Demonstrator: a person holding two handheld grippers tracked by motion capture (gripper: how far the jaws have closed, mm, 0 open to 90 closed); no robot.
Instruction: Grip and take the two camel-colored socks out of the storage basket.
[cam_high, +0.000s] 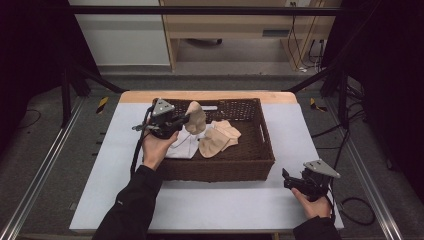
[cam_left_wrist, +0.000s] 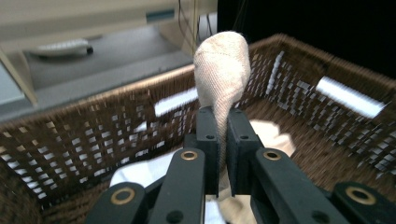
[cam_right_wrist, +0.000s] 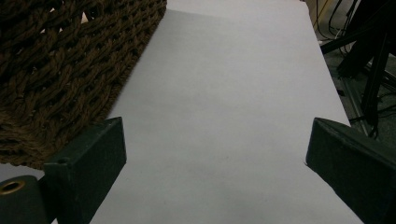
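Our left gripper (cam_left_wrist: 218, 140) has its fingers (cam_left_wrist: 208, 140) clamped on a beige sock (cam_left_wrist: 222, 70), which stands up from between them above the basket (cam_high: 250, 165). More socks (cam_high: 220, 137) lie below in the basket. Our right gripper (cam_right_wrist: 215, 154) rests on the worktop (cam_right_wrist: 233, 93) with fingers wide, basket to their left.

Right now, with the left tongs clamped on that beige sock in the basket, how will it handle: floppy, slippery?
Probably floppy: the beige sock bunches where the left tongs pinch it. Likely light, since a narrow pinch carries it above the basket. The knit looks grippy, so slipping seems unlikely.
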